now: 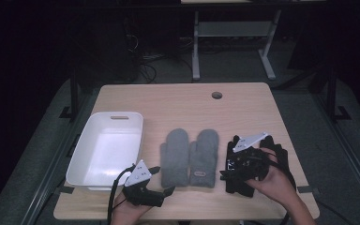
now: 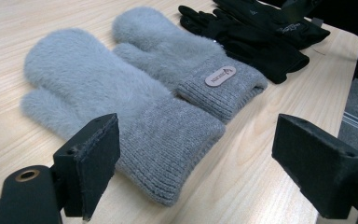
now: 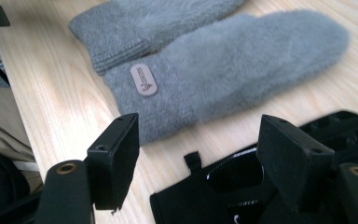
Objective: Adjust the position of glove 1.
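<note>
A pale wood-grain bench (image 1: 243,105) with rounded corners and a round cable hole (image 1: 217,95) near its far edge carries three things. At the left stands a white plastic tub (image 1: 88,149), rectangular with rounded corners and a slot handle in its far wall. In the middle lie two grey mittens side by side and touching: the left mitten (image 1: 175,157) and the right mitten (image 1: 204,157), both fluffy over the hand and ribbed knit at the cuff, cuffs toward the person. The right one bears a small oval tan tag (image 2: 220,76) on its cuff. Just to the right lies a pair of black gloves (image 1: 281,157), smooth and thin, with separate fingers.

The left gripper (image 1: 161,180) hovers near the bench's near edge, just beside the left mitten's cuff, its blocky black fingers spread wide with nothing between them. The right gripper (image 1: 225,171) sits over the black gloves, its fingers likewise apart and empty.
</note>
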### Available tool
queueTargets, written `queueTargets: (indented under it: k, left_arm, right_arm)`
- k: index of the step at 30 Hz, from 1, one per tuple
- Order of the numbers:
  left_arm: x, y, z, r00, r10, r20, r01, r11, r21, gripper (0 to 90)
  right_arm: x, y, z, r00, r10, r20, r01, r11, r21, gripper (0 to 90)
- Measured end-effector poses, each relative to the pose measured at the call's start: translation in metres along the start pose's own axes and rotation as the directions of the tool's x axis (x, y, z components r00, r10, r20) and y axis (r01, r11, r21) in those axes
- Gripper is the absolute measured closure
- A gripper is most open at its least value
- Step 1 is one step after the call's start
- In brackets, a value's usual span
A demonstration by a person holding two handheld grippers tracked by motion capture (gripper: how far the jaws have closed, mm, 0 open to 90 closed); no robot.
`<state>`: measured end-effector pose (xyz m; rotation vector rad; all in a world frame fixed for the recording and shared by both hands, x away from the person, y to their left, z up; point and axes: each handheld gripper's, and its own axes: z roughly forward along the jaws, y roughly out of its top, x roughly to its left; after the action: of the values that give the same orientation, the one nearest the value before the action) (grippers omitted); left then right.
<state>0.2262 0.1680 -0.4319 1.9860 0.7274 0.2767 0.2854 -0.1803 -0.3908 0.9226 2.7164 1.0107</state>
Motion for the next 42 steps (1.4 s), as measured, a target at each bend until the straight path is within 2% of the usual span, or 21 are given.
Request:
queueTargets:
  k: [5, 6, 10, 14, 17, 19, 22, 25, 26, 31, 32, 36, 37, 38, 39, 42]
  left_arm:
    - [0.001, 0.0, -0.001, 1.0, -0.004, -0.007, 0.004, 1.0, -0.001, 15.0]
    - [0.001, 0.001, -0.001, 1.0, -0.001, -0.008, 0.001, 1.0, -0.002, 15.0]
    - [0.001, 0.001, -0.002, 0.9999, -0.007, -0.009, 0.007, 0.9999, -0.008, 14.9]
    - [0.002, 0.0, -0.002, 0.9999, -0.01, -0.007, 0.01, 0.9999, 0.007, 14.9]
    - [0.002, 0.0, -0.001, 0.9999, -0.011, -0.007, 0.011, 0.9999, -0.001, 15.0]
    - [0.002, 0.0, -0.002, 1.0, -0.007, -0.007, 0.007, 1.0, 0.001, 15.0]
    - [0.002, 0.0, -0.002, 0.9999, -0.007, -0.007, 0.007, 1.0, 0.0, 15.0]
    - [0.002, -0.001, -0.003, 0.9999, -0.011, -0.006, 0.011, 0.9999, 0.002, 15.0]
    - [0.003, -0.001, -0.003, 0.9999, -0.008, -0.007, 0.008, 1.0, 0.004, 15.0]
    - [0.003, 0.0, -0.002, 0.9999, -0.016, 0.0, 0.016, 0.9999, 0.0, 15.0]
    - [0.003, -0.001, -0.001, 0.9999, -0.015, 0.005, 0.015, 0.9999, 0.005, 15.0]
    - [0.003, -0.002, 0.0, 0.9997, -0.023, 0.008, 0.023, 0.9997, 0.008, 15.0]
    - [0.003, -0.002, 0.0, 0.9997, -0.023, 0.008, 0.023, 0.9997, 0.008, 15.0]
    - [0.003, -0.001, -0.001, 0.9997, -0.021, 0.007, 0.021, 0.9997, 0.009, 15.0]
    - [0.003, -0.001, -0.001, 0.9997, -0.023, 0.004, 0.023, 0.9997, 0.004, 15.0]
    - [0.003, -0.001, -0.002, 0.9997, -0.025, 0.002, 0.025, 0.9997, 0.003, 15.0]
  right_arm:
    - [0.0, 0.011, 0.003, 0.9997, -0.023, -0.006, 0.023, 1.0, 0.013, 29.5]
    - [0.0, 0.018, 0.006, 0.9993, -0.036, -0.008, 0.037, 0.999, 0.031, 29.5]
    - [-0.001, 0.027, 0.011, 0.9984, -0.055, -0.012, 0.056, 0.997, 0.055, 29.5]
    - [-0.006, 0.041, 0.025, 0.9974, -0.068, -0.024, 0.07, 0.994, 0.082, 29.9]
    - [-0.007, 0.046, 0.03, 0.9973, -0.068, -0.027, 0.07, 0.993, 0.092, 30.6]
    - [-0.009, 0.054, 0.04, 0.9962, -0.076, -0.041, 0.08, 0.991, 0.11, 31.9]
    - [-0.011, 0.061, 0.051, 0.9943, -0.097, -0.045, 0.102, 0.984, 0.144, 35.5]
    - [-0.013, 0.065, 0.057, 0.9944, -0.091, -0.054, 0.099, 0.981, 0.165, 38.9]
    - [-0.017, 0.069, 0.065, 0.9944, -0.093, -0.051, 0.101, 0.976, 0.191, 40.7]
    - [-0.022, 0.07, 0.078, 0.9938, -0.105, -0.036, 0.11, 0.967, 0.23, 44.8]
    - [-0.024, 0.069, 0.084, 0.9929, -0.116, -0.024, 0.119, 0.96, 0.253, 45.5]
    - [-0.024, 0.066, 0.098, 0.9913, -0.129, -0.026, 0.131, 0.943, 0.306, 48.0]
    - [-0.024, 0.066, 0.098, 0.9913, -0.129, -0.026, 0.131, 0.943, 0.306, 48.0]
    - [-0.023, 0.064, 0.103, 0.9903, -0.137, -0.026, 0.137, 0.936, 0.324, 49.1]
    - [-0.021, 0.061, 0.107, 0.9884, -0.151, -0.019, 0.149, 0.937, 0.316, 51.5]
    - [-0.02, 0.06, 0.106, 0.9898, -0.142, -0.012, 0.139, 0.94, 0.313, 55.1]
